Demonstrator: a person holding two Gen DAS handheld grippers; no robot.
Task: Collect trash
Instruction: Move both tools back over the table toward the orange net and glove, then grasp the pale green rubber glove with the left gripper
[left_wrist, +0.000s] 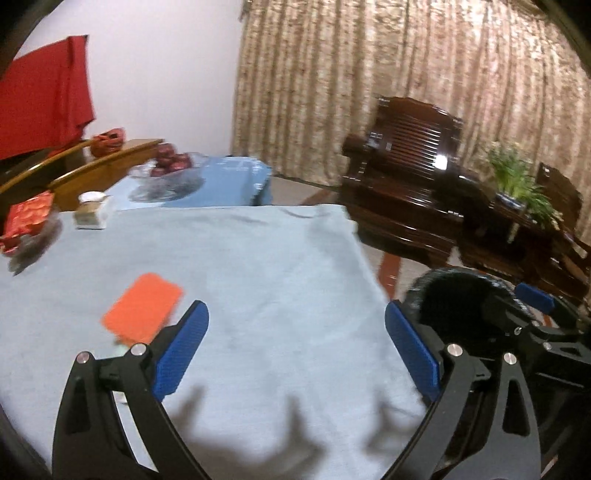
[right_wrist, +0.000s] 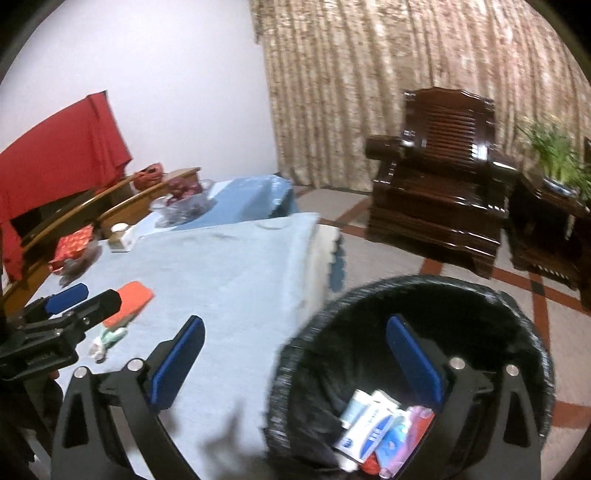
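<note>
Both grippers stand wide open and empty: the left gripper (left_wrist: 295, 347) over the blue worktop (left_wrist: 258, 266), the right gripper (right_wrist: 295, 362) at the rim of the black bin (right_wrist: 517, 325). The bin already holds tubes and wrappers (right_wrist: 373, 428). An orange packet (left_wrist: 142, 312) and a pale scrap (right_wrist: 107, 338) lie on the worktop. Judged step: between drops. Next move: reach for the packet and close the fingers on it.

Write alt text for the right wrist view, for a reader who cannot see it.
The right tongs hang open and empty over a black trash bin holding tubes and wrappers. Left of it, an orange packet lies on the blue tablecloth, near the left tongs.
</note>
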